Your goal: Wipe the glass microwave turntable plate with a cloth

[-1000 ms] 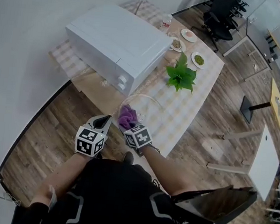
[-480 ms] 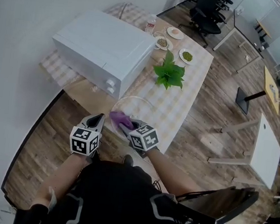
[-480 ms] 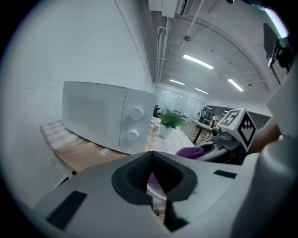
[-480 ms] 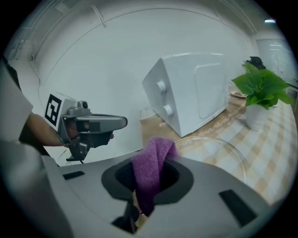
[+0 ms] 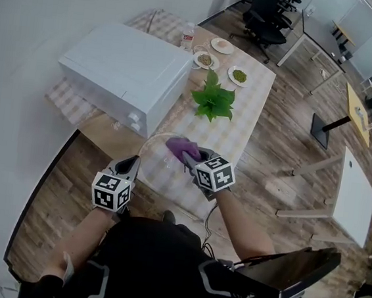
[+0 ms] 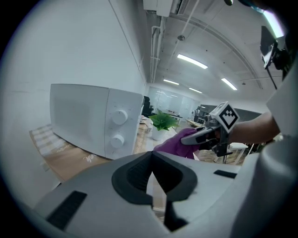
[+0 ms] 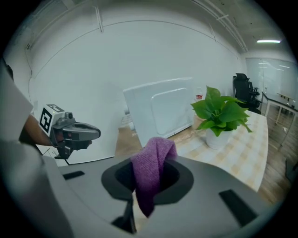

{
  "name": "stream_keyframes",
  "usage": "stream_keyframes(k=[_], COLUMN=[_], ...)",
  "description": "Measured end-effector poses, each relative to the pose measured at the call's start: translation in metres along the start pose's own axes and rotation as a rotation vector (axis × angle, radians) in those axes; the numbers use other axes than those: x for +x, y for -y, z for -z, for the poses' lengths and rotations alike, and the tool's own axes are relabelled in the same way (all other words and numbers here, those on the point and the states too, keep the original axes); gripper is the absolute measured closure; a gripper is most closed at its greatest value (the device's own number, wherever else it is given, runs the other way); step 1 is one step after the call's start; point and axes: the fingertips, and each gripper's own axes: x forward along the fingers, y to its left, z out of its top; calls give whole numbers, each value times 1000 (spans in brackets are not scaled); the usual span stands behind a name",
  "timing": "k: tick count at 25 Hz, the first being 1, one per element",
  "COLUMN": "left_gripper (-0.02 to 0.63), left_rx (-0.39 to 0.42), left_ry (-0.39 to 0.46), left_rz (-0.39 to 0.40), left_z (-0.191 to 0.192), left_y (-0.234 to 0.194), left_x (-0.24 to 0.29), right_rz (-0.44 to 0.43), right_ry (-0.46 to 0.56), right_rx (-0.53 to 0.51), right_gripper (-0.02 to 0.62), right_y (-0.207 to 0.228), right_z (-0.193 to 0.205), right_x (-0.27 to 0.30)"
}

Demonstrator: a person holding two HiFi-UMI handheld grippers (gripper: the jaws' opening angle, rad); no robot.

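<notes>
Our right gripper (image 5: 189,157) pinches the purple cloth (image 5: 181,147) over the glass plate (image 5: 148,142) to wipe it; our left gripper (image 5: 133,162), jaws pressed together, waits beside the plate.

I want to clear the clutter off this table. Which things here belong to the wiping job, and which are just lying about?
Job in hand:
glass turntable plate
purple cloth, in the right tongs
left tongs

Just lying about:
microwave
potted plant
small dishes
bottle

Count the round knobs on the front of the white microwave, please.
2. Both are on the front of the white box-shaped microwave: the upper white round knob directly above the lower knob. None seems hidden.
</notes>
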Motion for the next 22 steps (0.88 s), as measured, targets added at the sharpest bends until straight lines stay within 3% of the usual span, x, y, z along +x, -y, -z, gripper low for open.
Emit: stream_keyframes(k=[4,9,13,22], left_gripper=[597,597,597,597], left_rx=[26,49,35,37], left_ry=[-2,-63,-83,-116], left_rz=[25,21,-22,3], left_z=[-4,5,7,19], left_y=[13,20,13,18], left_x=[4,12,17,21], right_rz=[64,134,127,73], right_ry=[5,-13,-64,-155], right_rx=[-32,-90,-146,-147], right_gripper=[540,540,538,540], right_y=[37,76,87,64], right_z=[-4,2,28,73], right_x=[-5,-2,16,45])
